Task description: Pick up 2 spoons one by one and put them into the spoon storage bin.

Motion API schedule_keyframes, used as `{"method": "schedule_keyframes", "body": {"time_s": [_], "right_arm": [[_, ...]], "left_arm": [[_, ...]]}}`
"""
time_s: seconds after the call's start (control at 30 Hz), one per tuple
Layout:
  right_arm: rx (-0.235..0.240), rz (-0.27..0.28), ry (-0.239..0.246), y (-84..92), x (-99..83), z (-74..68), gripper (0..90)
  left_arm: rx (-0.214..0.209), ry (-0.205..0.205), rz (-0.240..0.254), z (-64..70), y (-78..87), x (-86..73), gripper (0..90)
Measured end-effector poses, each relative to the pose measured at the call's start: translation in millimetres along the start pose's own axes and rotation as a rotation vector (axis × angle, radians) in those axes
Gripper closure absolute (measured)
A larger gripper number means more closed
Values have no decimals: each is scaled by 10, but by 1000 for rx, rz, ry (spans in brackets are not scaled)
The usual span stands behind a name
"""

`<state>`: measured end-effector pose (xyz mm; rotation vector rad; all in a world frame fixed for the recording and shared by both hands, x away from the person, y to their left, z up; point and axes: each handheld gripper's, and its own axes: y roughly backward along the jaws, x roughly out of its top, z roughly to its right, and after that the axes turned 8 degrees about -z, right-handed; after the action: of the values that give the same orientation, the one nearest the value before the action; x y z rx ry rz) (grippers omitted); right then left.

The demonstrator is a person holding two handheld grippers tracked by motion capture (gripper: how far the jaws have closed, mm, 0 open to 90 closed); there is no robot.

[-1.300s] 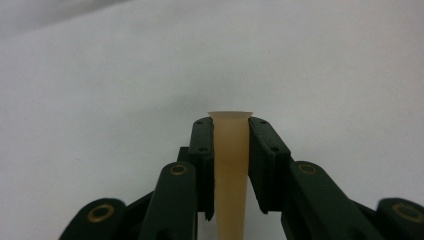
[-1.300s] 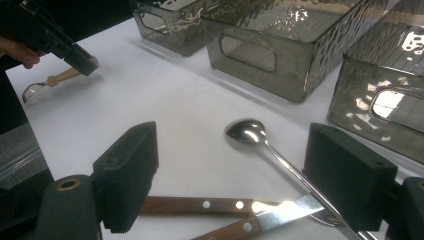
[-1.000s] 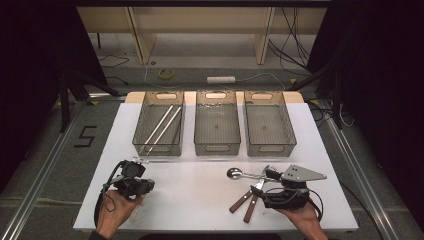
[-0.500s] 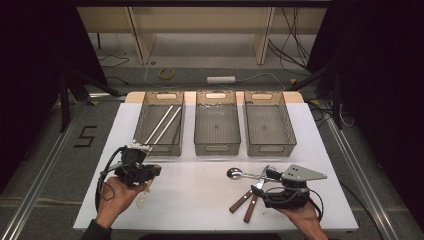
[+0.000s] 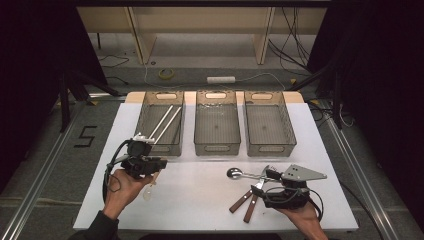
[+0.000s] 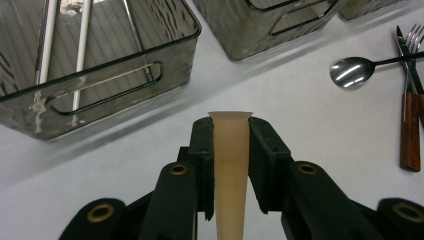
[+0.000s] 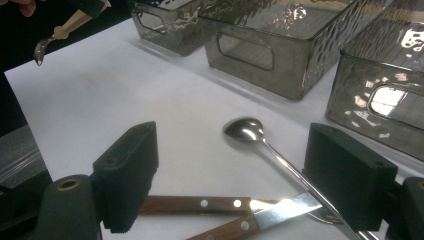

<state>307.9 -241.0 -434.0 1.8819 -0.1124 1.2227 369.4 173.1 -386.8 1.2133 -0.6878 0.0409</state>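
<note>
high view: left tongs [image 5: 150, 167] held above the white bench [image 5: 200, 200], near its left edge, clamped on a pale plastic spoon [image 5: 149, 189] that hangs down toward the person. three grey bins [image 5: 216, 127] line the far edge; the leftmost holds two white sticks [image 5: 165, 122]. open bench lies between the hands. right tongs [image 5: 267, 175] rest low near the right front corner, over a metal spoon [image 5: 235, 173].

left gripper view: jaws pressed on the pale spoon's handle [image 6: 230, 165], which stands upright between them; the leftmost bin's wall [image 6: 100, 90] is ahead.

right gripper view: jaws stand wide apart, gripping nothing; metal spoon [image 7: 245, 129] and two wooden-handled knives [image 7: 200, 205] lie between them on the bench.
</note>
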Motion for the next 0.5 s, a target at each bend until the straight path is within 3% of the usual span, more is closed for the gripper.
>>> {"method": "schedule_keyframes", "body": {"time_s": [0.5], "right_arm": [[2,-1,0,-3,-3,4,226]], "left_arm": [[-44,-35,61,75,-24,248,738]]}}
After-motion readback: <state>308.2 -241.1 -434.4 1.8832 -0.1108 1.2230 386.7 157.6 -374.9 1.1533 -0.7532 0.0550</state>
